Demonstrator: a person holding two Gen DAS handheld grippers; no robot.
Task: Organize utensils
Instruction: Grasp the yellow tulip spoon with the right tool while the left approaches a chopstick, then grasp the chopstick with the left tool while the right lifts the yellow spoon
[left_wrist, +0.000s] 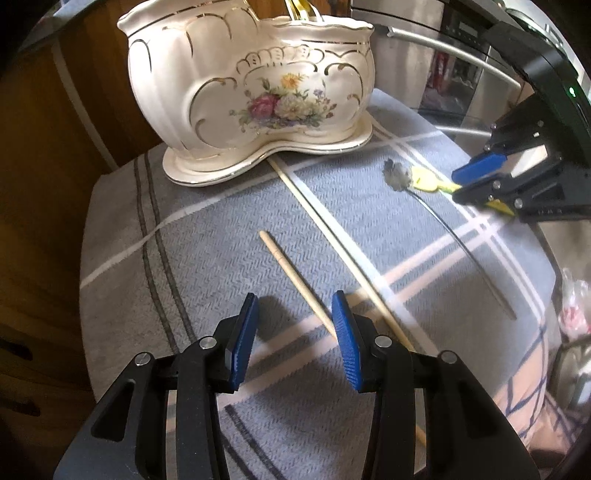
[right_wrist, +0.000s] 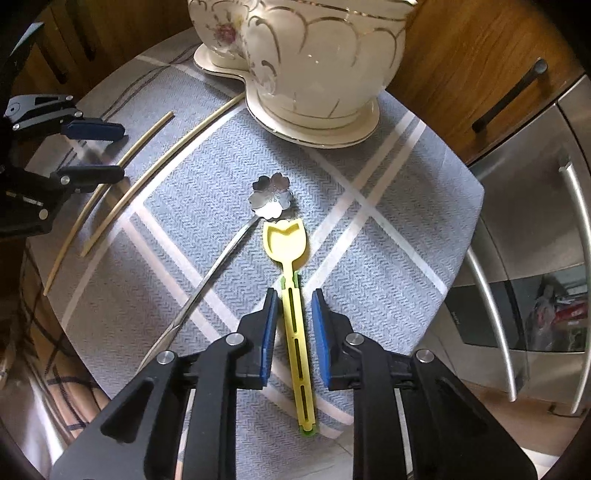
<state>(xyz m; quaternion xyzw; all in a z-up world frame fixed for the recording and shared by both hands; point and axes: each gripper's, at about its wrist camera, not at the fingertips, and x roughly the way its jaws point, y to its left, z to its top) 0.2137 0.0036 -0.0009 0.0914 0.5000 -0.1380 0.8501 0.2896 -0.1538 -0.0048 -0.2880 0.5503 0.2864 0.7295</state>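
Observation:
A cream floral ceramic holder (left_wrist: 251, 96) stands at the back of the blue plaid cloth (left_wrist: 207, 229); it also shows in the right wrist view (right_wrist: 317, 55). Two wooden chopsticks lie on the cloth, a shorter one (left_wrist: 295, 280) and a longer one (left_wrist: 332, 236). My left gripper (left_wrist: 295, 314) is open, its jaws on either side of the shorter chopstick's near part. A metal flower spoon (right_wrist: 271, 199) and a yellow tulip spoon (right_wrist: 286, 240) lie side by side. My right gripper (right_wrist: 293, 314) is open, jaws astride the yellow spoon's handle, not closed on it.
A steel fridge with curved handles (right_wrist: 517, 295) stands right of the cloth. Wooden cabinets (right_wrist: 461, 74) are behind the holder. Gold utensil handles (left_wrist: 299, 7) stick out of the holder. The left gripper shows in the right wrist view (right_wrist: 92, 151).

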